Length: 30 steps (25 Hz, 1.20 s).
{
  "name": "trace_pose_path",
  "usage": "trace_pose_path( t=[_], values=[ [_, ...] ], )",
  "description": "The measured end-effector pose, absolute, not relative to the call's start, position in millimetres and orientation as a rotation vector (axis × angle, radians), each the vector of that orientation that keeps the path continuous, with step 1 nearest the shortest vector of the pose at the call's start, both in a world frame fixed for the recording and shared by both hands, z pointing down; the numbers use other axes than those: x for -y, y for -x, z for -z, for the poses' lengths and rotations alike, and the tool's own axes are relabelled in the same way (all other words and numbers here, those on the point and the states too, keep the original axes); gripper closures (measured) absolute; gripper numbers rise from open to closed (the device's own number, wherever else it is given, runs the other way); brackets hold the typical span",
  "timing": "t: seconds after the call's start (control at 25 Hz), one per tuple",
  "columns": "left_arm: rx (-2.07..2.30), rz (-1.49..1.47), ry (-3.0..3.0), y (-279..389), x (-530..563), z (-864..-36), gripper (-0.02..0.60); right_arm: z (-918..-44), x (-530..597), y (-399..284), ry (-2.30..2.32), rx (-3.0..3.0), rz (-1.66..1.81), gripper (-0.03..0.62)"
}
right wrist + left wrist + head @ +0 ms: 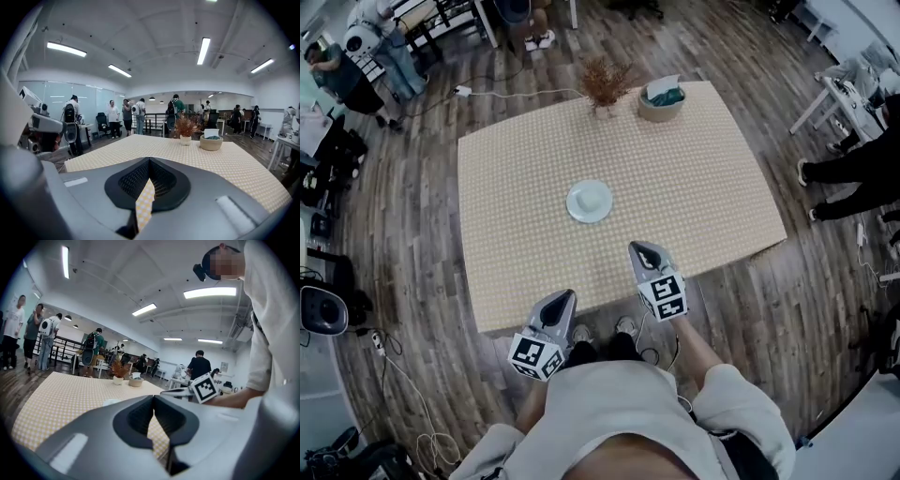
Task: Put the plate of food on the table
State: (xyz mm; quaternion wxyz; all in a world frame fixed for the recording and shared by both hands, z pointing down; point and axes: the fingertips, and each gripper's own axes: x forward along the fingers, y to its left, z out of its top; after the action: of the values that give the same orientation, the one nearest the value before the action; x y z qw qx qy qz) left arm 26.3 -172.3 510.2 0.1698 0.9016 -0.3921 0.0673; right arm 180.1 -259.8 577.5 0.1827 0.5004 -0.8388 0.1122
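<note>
The plate [589, 201], white and round, lies near the middle of the table [703, 178], which is covered in a checked cloth. Neither tool touches it. The right gripper [642, 251] hangs over the near part of the tabletop, just beside the plate, its jaws pressed together with nothing between them. The left gripper [565, 298] sits at the near edge, jaws likewise closed and empty. At the far edge stand a dried plant [605, 82] and a bowl [662, 101].

Dried plant [606, 86] stands beside round basket [662, 101].
</note>
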Motion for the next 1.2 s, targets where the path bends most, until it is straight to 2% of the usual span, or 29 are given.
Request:
trace_pose_path(
  t=[0.4,0.6,0.84,1.2],
  values=[
    [0.964,-0.172,-2.699,-107.6,152.1,-486.9,0.572,-485.2,193.8,-218.1,-1.525,2.468,-0.032,0.594],
    [0.908,-0.142,-2.742,-115.5,141.1,-472.3,0.572,-460.4,176.5,-216.0,-1.510,2.438,0.075,0.594],
    [0.894,-0.101,-2.794,-81.3,130.8,-450.3,0.572,-420.3,158.4,-188.9,-1.604,2.455,0.145,0.595],
    [0.934,-0.070,-2.833,31.6,104.9,-437.1,0.572,-425.2,111.4,-81.5,-1.679,2.432,0.088,0.597]
  ],
)
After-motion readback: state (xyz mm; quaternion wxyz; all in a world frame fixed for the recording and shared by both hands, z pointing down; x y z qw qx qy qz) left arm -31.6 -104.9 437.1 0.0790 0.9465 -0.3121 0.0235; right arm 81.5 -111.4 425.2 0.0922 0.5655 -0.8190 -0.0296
